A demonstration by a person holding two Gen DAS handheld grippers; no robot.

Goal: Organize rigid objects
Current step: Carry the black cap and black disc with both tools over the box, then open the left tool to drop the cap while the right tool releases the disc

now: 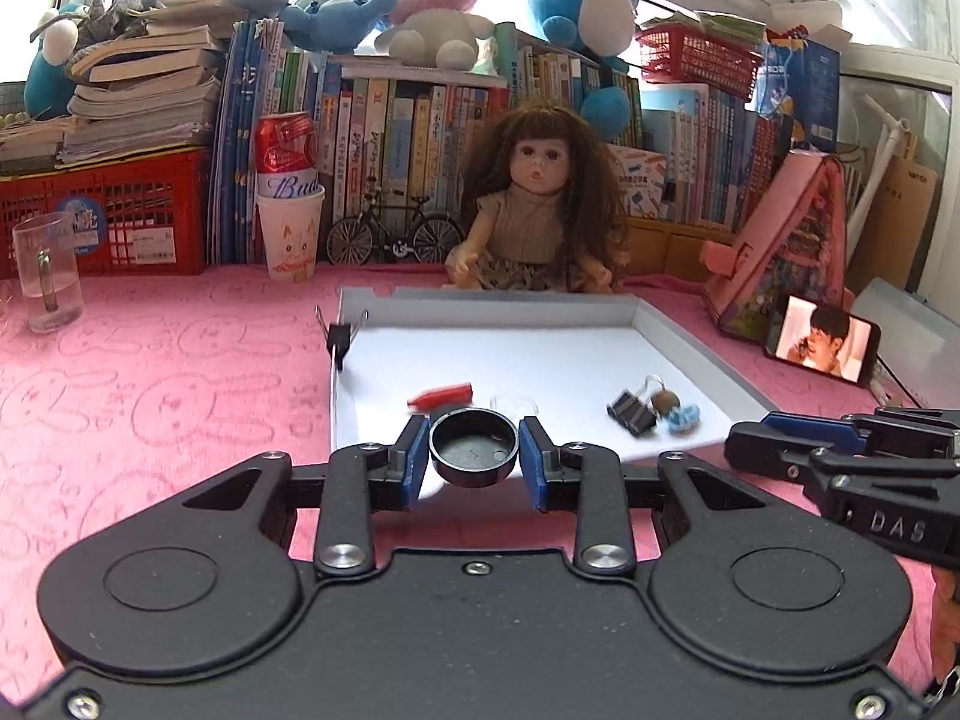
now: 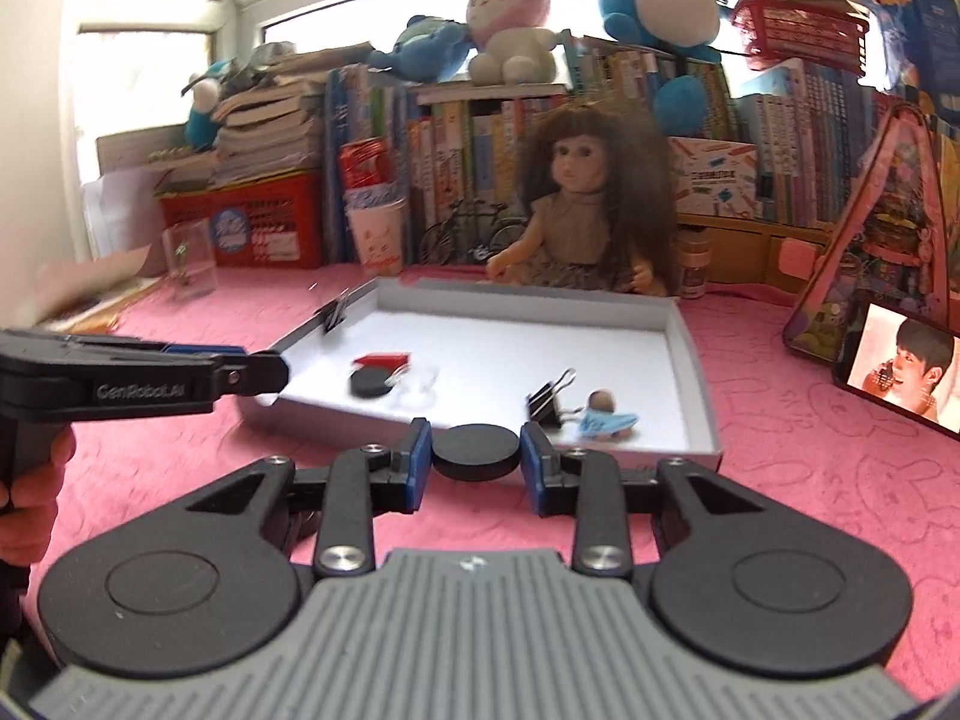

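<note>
My left gripper (image 1: 474,457) is shut on a black round cap (image 1: 474,449), open side up, held over the near edge of the white tray (image 1: 678,330). My right gripper (image 2: 475,455) is shut on a black round lid (image 2: 475,449) just in front of the tray's near wall (image 2: 360,420). In the tray lie a red piece (image 1: 443,396), a black binder clip (image 1: 631,413), a small blue-dressed figure (image 1: 677,409) and a clear ring (image 1: 515,402). The right wrist view also shows a black disc (image 2: 371,383) beside the red piece (image 2: 384,360).
A binder clip (image 1: 339,337) is clamped on the tray's left wall. A doll (image 1: 534,210) sits behind the tray. A glass mug (image 1: 47,273), a paper cup holding a can (image 1: 290,228), a phone (image 1: 821,345) and a pink case (image 1: 780,252) stand on the pink cloth. Books line the back.
</note>
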